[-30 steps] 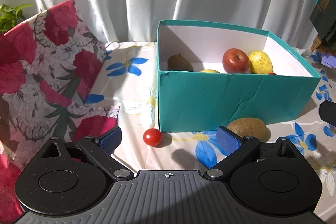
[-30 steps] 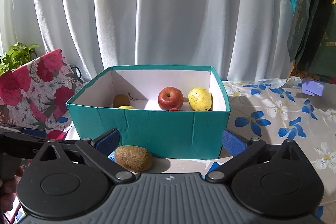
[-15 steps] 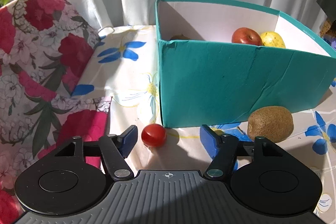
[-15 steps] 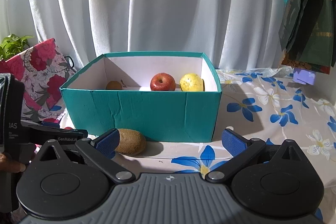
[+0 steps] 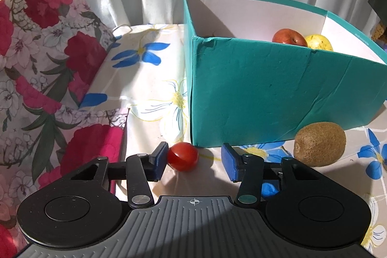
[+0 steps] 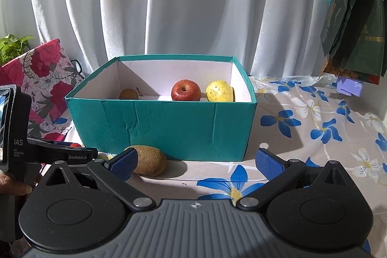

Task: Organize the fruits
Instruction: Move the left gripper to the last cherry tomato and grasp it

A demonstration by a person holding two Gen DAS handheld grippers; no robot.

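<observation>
Left tool (image 5: 194, 162) beside fruit-filled box (image 5: 266, 91)

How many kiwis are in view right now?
2. One kiwi lies on the table against the box's front wall. A second brown fruit, likely a kiwi, sits inside at the back left. The wall may hide more.

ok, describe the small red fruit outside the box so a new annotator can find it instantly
Start at the teal box on the flowered tablecloth. At its near left corner, on the cloth, sits the cherry tomato, between the closing pads of the left tool, with only the left pad at its skin. It is small, smooth and red, unlike the larger fuzzy brown kiwi to its right.
</observation>
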